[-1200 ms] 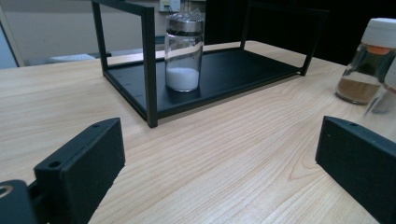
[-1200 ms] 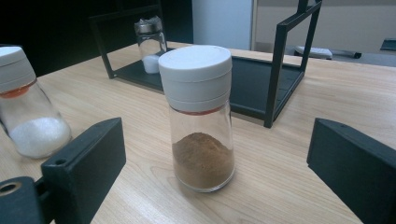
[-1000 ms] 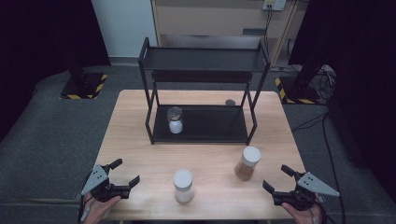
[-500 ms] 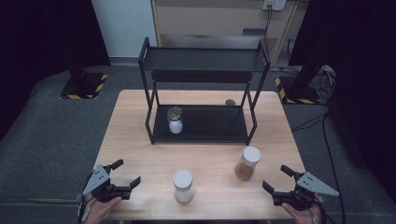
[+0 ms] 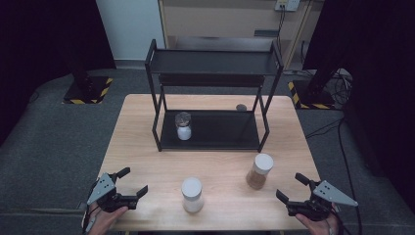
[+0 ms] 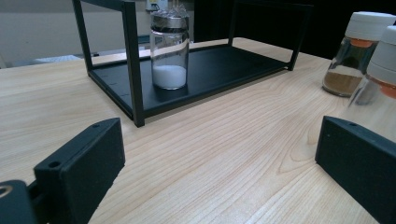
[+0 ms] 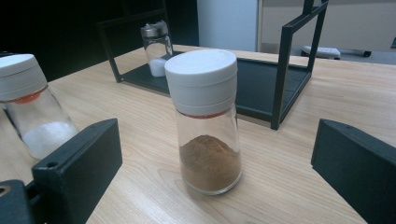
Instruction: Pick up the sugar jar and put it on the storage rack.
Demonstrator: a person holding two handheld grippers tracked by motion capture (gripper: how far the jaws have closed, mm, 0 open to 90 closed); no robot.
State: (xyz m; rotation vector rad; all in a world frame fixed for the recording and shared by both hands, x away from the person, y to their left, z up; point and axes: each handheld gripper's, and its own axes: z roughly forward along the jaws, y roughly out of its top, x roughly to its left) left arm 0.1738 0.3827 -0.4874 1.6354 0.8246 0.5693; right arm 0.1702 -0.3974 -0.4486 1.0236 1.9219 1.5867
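The right gripper (image 5: 294, 188) is resting at the near right corner of the wooden table (image 5: 142, 127), held by a hand (image 5: 320, 226) coming in from the near edge; its jaws are standing wide apart and are gripping nothing. In the right gripper view, the jar of brown powder (image 7: 208, 122) is standing upright between the lines of the two jaws but beyond their tips, untouched. In the high view this same jar (image 5: 259, 171), wearing a white cap, is sitting just to the far left of the right gripper.

The left gripper (image 5: 128, 182) is lying at the near left corner of the table, its jaws likewise spread wide and holding nothing, with bare tabletop showing between them in the left gripper view. The white-capped jar of white powder (image 5: 192, 194) is standing upright near the middle of the near edge, between the two grippers and apart from both.

Farther off, a black two-tier rack (image 5: 214, 64) is occupying the far half of the table. A small metal-capped jar (image 5: 183, 126) with white contents is standing on the left part of its lower shelf. A small dark round object (image 5: 241, 107), too small to identify, is lying on the table behind the rack.
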